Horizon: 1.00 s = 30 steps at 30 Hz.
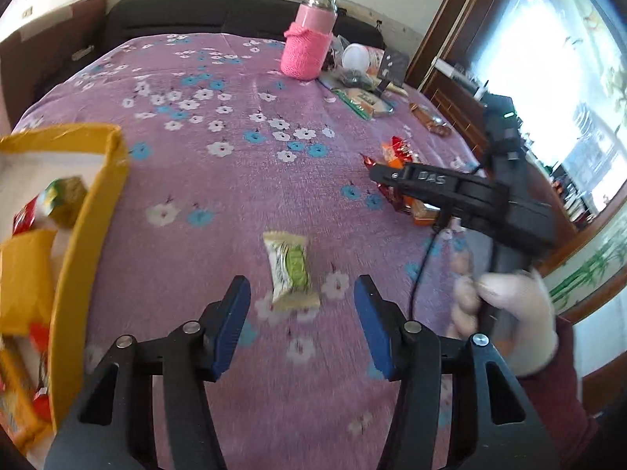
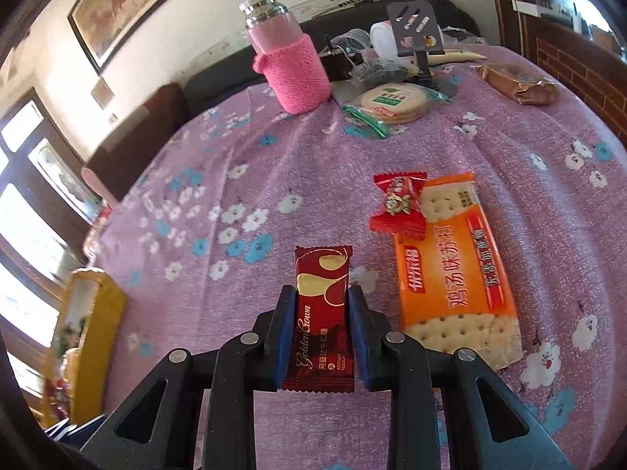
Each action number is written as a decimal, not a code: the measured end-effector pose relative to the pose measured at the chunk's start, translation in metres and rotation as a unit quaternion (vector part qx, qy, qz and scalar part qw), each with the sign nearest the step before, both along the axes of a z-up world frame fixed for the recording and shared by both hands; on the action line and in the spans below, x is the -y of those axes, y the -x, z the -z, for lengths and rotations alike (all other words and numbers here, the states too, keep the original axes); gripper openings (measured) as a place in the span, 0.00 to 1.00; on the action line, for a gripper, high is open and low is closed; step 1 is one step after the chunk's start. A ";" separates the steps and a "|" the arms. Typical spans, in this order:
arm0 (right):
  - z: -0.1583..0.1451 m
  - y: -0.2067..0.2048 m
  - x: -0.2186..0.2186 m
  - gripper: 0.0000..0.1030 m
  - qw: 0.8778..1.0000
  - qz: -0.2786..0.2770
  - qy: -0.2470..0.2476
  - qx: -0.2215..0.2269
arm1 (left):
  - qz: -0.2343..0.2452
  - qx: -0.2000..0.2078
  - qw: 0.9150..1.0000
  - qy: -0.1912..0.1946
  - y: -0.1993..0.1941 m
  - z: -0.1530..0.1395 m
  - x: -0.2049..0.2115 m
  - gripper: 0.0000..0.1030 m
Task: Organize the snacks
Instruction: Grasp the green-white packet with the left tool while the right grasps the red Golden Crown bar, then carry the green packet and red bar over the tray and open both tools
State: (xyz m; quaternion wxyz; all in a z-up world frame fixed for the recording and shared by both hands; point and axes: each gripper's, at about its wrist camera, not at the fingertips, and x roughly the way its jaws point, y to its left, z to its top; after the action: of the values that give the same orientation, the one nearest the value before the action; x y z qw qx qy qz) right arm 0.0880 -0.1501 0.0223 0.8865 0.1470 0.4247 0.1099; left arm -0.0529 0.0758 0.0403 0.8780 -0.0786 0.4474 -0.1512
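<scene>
A green-and-white candy packet (image 1: pixel 290 270) lies on the purple flowered cloth (image 1: pixel 219 196), just ahead of my left gripper (image 1: pixel 301 282), which is open and not touching it. A yellow box (image 1: pixel 98 203) holding several snacks stands at the left; the right wrist view shows the yellow box (image 2: pixel 94 313) at lower left. My right gripper (image 2: pixel 321 293) is shut on a dark red nougat packet (image 2: pixel 323 274), its blue pads against the packet's two long sides. In the left wrist view a gloved hand (image 1: pixel 521 313) holds the right gripper (image 1: pixel 392 176) over the red and orange snacks.
An orange cracker packet (image 2: pixel 450 274) with a red candy (image 2: pixel 397 205) on its far end lies right of the nougat. Farther back stand a pink knit-sleeved bottle (image 2: pixel 290 66), a pack of round biscuits (image 2: pixel 392 102), a brown packet (image 2: pixel 517 82) and a phone stand (image 2: pixel 415 27).
</scene>
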 end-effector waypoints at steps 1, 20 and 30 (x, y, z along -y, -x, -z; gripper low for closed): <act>-0.001 0.001 0.000 0.27 1.000 -0.004 -0.005 0.002 | -0.001 -0.001 1.000 -0.004 -0.005 0.002 0.003 0.52; -0.016 0.011 -0.023 0.27 0.997 -0.056 -0.016 0.051 | -0.031 0.017 0.999 0.016 -0.010 -0.004 -0.027 0.17; -0.036 0.038 -0.056 0.27 0.993 -0.086 -0.011 0.084 | -0.150 0.048 0.986 0.048 0.025 -0.044 -0.154 0.17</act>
State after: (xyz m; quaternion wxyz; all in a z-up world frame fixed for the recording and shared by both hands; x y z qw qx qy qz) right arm 0.0505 -0.0940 0.0584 0.9047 0.1102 0.3584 0.2024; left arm -0.0778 0.2300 0.0840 0.9065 -0.1799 0.3797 -0.0424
